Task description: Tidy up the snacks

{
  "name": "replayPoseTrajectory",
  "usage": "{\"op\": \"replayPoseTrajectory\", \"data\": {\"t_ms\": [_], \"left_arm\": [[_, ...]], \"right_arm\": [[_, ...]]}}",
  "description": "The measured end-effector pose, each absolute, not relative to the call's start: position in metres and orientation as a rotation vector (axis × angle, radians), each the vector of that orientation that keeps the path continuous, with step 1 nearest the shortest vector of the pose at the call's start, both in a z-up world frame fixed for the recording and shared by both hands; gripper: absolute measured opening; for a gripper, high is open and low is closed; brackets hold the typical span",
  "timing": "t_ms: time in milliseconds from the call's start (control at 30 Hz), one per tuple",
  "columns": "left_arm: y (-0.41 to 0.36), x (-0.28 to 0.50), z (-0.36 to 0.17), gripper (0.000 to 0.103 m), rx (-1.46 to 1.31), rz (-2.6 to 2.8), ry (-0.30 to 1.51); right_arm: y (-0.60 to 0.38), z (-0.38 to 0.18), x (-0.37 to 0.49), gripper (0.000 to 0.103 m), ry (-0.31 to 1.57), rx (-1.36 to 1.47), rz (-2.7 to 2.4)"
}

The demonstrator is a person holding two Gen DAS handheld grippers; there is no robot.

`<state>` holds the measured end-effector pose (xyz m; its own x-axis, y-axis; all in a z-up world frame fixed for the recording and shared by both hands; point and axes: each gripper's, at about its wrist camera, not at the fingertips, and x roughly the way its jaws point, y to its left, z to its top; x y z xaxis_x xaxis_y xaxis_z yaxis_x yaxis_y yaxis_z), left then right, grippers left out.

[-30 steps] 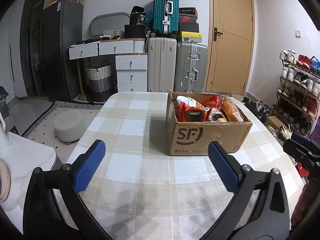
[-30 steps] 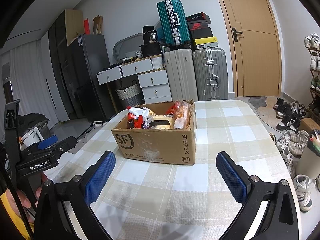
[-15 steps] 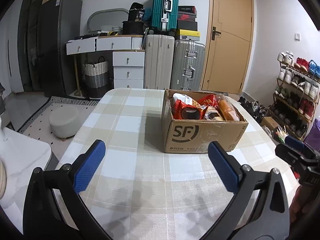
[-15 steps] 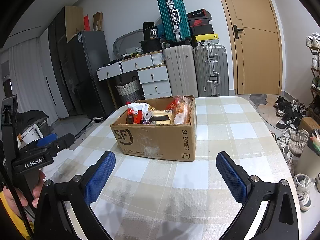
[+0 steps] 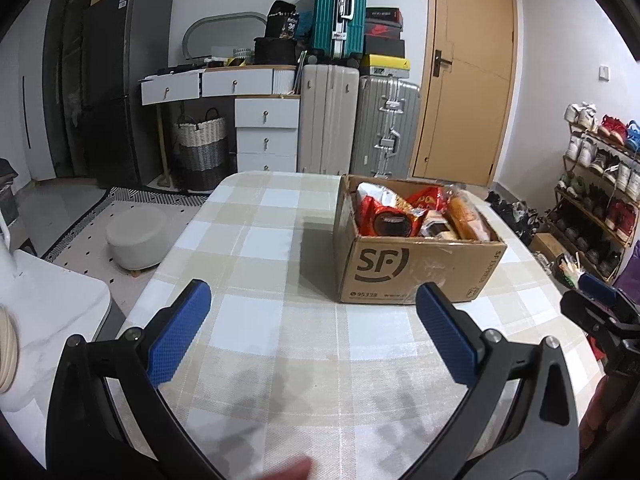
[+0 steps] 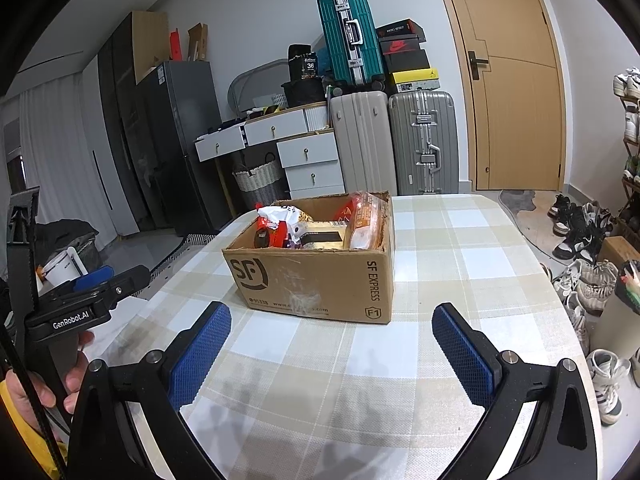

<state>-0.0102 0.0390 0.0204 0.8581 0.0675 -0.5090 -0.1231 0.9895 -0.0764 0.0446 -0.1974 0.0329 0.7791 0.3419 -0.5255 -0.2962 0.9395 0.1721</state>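
An open cardboard SF box (image 5: 416,270) (image 6: 312,280) stands on the checked table (image 5: 260,240) (image 6: 440,240). It holds several snack packs: a red pack (image 5: 384,220) (image 6: 272,232), an orange bread pack (image 5: 464,216) (image 6: 366,224) and a dark pack (image 6: 324,236). My left gripper (image 5: 312,304) is open and empty, above the table in front of the box. My right gripper (image 6: 332,324) is open and empty, also in front of the box. Each gripper shows at the edge of the other's view, the right one (image 5: 600,300) and the left one (image 6: 92,292).
Suitcases (image 5: 360,128) and white drawers (image 5: 266,132) stand behind the table, with a wooden door (image 5: 464,80) to their right. A shoe rack (image 5: 600,180) and shoes on the floor (image 6: 580,240) are to the right. A grey stool (image 5: 136,236) is to the left.
Both grippers have drawn a little closer to the box and tilted slightly; the box looks larger. Both stay open and empty. The box has not moved.
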Motion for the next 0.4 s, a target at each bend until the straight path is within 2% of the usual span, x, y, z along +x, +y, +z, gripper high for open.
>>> {"op": "replayPoseTrajectory", "data": {"t_ms": [400], "left_arm": [[0.0363,-0.0051,0.0125,0.102,-0.097,0.104,0.517]], "right_arm": [[-0.1963,0.0362,0.0417,0.102,0.564,0.077,0.345]]}}
